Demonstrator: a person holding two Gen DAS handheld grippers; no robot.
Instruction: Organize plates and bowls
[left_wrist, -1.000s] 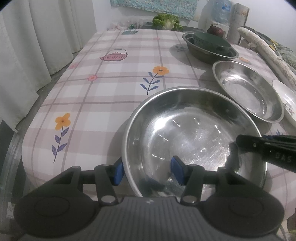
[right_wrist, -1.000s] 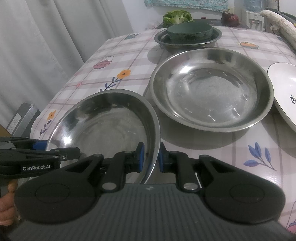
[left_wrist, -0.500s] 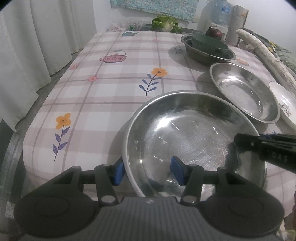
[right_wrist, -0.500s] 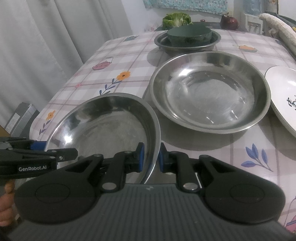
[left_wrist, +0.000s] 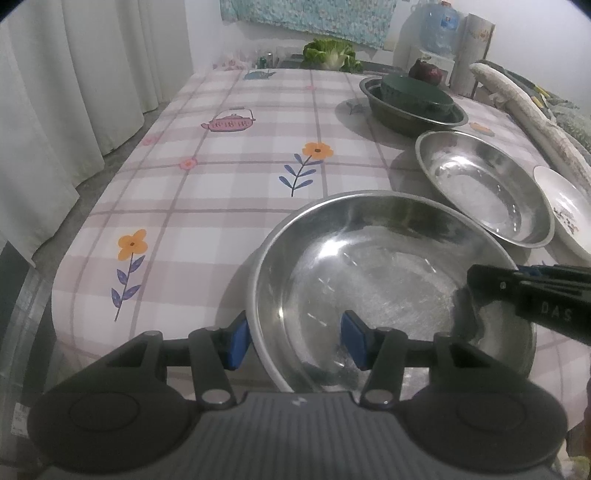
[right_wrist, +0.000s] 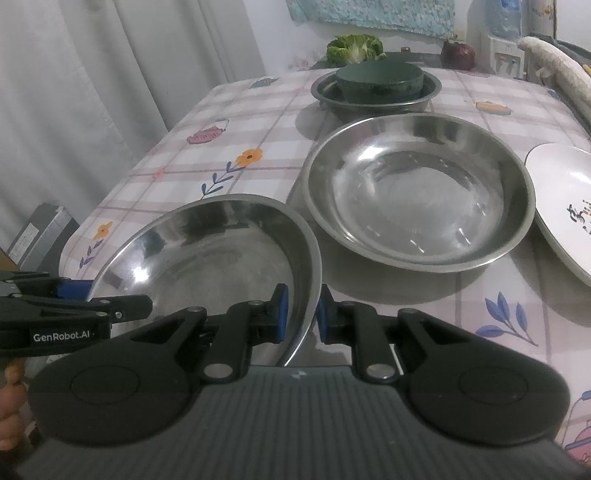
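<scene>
The near steel bowl (left_wrist: 388, 280), shiny, scuffed and shallow, sat between both claws. The right gripper (right_wrist: 300, 314) was clamped on its rim; the left gripper (left_wrist: 295, 338) straddled the opposite rim, pads spread. Ahead lay a second steel bowl (right_wrist: 417, 192) and a white plate (right_wrist: 561, 199).

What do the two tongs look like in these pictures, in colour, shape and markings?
Both tongs are matte black, with a ribbed grey body, two round black lobes and silver pivot screws. The left tongs end in two blue pads; white letters "GenRobot.AI" show on their side in the right wrist view. The right tongs have the same blue pads and the letters "DAS". No cables or sleeves are visible.
</scene>
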